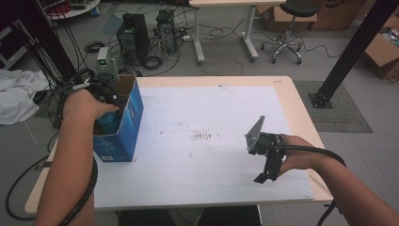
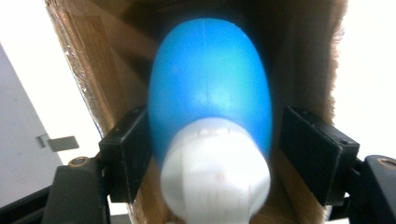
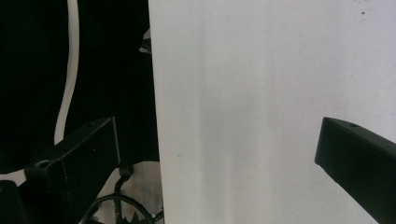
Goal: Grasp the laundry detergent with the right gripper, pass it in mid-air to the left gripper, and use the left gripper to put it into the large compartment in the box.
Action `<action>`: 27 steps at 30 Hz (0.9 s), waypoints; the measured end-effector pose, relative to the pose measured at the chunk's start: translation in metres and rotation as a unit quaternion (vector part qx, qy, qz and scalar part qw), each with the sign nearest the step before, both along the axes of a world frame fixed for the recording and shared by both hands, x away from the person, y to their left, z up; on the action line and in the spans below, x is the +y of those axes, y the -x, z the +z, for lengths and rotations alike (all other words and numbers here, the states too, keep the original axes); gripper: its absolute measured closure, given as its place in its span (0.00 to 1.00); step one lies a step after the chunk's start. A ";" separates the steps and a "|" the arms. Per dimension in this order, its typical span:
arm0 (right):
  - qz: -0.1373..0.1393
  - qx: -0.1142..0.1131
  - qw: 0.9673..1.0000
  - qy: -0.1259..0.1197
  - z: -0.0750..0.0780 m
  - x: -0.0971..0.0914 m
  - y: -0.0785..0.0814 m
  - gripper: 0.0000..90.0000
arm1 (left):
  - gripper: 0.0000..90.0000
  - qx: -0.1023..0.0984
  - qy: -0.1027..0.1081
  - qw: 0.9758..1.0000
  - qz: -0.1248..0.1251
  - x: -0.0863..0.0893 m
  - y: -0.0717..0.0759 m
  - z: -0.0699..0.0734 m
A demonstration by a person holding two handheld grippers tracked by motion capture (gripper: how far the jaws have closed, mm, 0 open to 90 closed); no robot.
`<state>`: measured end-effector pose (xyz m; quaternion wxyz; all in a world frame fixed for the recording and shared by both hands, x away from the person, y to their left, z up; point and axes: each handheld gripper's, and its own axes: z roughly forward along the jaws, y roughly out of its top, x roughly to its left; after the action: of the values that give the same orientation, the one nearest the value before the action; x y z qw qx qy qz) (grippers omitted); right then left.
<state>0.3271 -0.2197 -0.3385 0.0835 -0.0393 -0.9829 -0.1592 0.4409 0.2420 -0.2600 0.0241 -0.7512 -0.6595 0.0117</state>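
Note:
A blue cardboard box (image 1: 128,123) stands open-topped at the table's left edge. My left gripper (image 1: 107,96) reaches down into it. In the left gripper view a blue bottle (image 2: 210,84) with a white cap (image 2: 215,182) lies between the jaws of my left gripper (image 2: 215,121), inside the box's brown walls (image 2: 93,70). The left pad sits against the bottle's side and a thin gap shows at the right pad, so the gripper is open. My right gripper (image 1: 267,173) hovers over the front right of the white mat (image 3: 261,93), and the right gripper (image 3: 217,126) is open and empty.
The white mat (image 1: 211,117) covers most of the wooden table. On the floor behind stand computer towers (image 1: 134,35) with cables, a stool (image 1: 291,14) and a white desk. A black post (image 1: 353,52) rises at the right. A white cloth (image 1: 16,94) lies at the left.

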 end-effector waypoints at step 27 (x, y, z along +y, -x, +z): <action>0.003 -0.003 1.000 -0.006 0.000 0.002 0.000 0.00 | 0.18 -0.011 -0.039 0.999 0.011 -0.007 0.005 0.035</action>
<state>0.3270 -0.2180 -0.3382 0.0809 -0.0349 -0.9823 -0.1653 0.4358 0.2353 -0.2246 0.0462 -0.7426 -0.6677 -0.0217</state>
